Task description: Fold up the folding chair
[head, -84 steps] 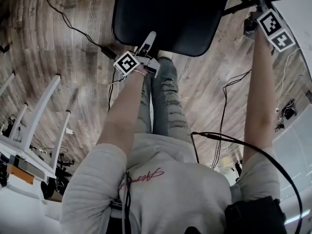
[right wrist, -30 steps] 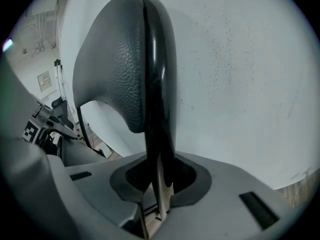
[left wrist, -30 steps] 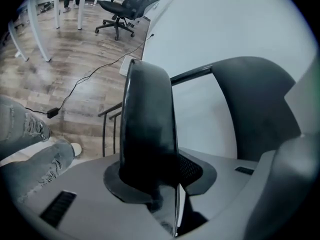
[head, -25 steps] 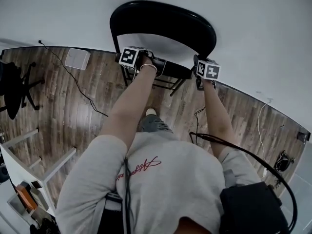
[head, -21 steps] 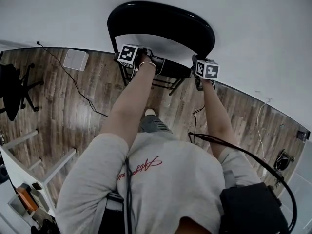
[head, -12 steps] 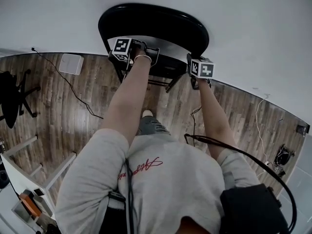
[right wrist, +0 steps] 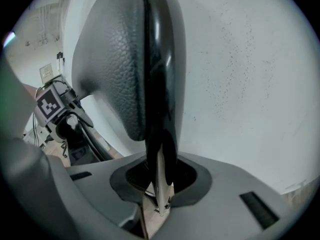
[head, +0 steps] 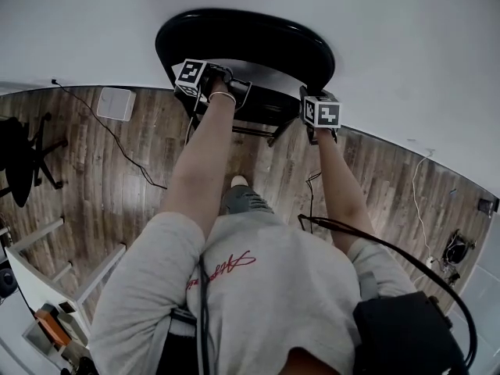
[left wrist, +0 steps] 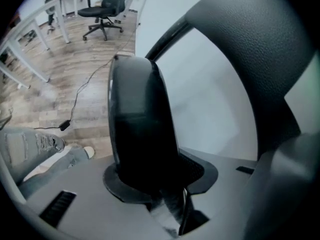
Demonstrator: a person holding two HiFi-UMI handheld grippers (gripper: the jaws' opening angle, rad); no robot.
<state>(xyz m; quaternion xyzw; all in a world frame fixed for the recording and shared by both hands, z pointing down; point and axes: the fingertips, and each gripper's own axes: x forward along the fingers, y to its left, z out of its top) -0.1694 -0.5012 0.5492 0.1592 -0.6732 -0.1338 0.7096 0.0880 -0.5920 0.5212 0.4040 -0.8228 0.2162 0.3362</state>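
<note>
The folding chair [head: 242, 41], at the wall edge of the floor [head: 117, 178], looks stiff, weighty, slick-padded; left gripper [left wrist: 165, 194] and right gripper [right wrist: 159, 184] each clamp its padded rim, a sound hold

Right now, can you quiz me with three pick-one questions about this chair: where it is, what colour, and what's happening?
1. What is behind the folding chair? A white wall, B window, C sofa.
2. What colour is it? A red, B black, C white.
3. The right hand-held gripper is: A open in the air, B shut on the chair, C lying on the floor.
Answers: A, the white wall rises behind it; B, its pad and frame are black; B, the jaws clamp its edge.
</note>
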